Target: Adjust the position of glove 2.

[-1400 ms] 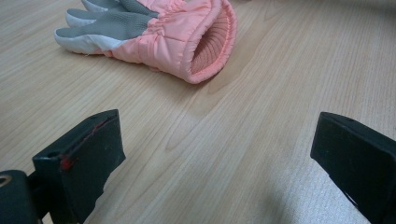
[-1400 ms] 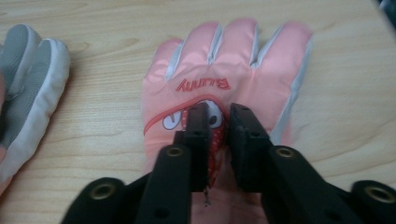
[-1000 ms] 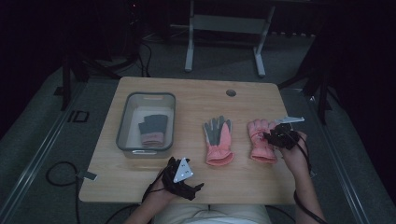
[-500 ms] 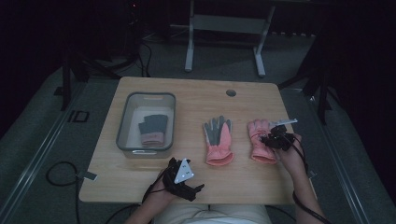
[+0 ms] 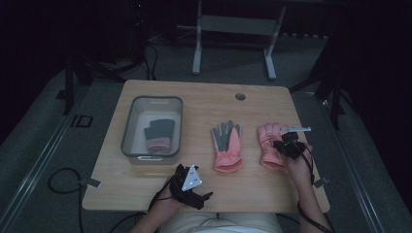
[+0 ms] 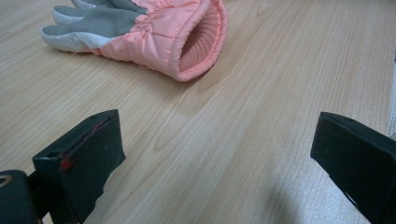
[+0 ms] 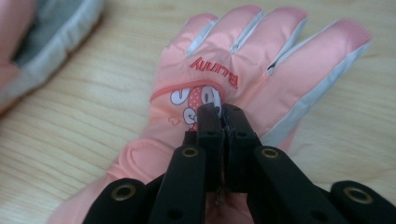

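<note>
A: High view first. I see the whole table (image 5: 252, 104), the grey bin (image 5: 131, 127) at its left with a dark glove (image 5: 159, 135) lying inside, and two pink gloves side by side to the right of the bin.

B: And close up?

A: My right gripper view gives what the high view can't: the right pink glove (image 7: 219, 74) lies back up, with red "Bunny" lettering (image 7: 214, 71) and a cartoon patch (image 7: 194, 100) just beyond my jaw tips. In the high view that glove (image 5: 269, 145) is a pink shape near the table's right edge. My left gripper view shows the open ribbed cuff of the middle pink glove (image 6: 154, 32), grey palm side up, flat on the wood. The high view shows that glove (image 5: 226, 145) whole.

B: Jaws?

A: Right gripper (image 7: 219, 108): jaws have just been closing, now pressed together and pinching the fabric on the back of the right pink glove, at the patch. Left gripper (image 6: 219, 154): jaws spread wide, nothing between them but bare table, well short of the cuff. In the high view it (image 5: 187, 187) sits near the table's front edge.
</note>
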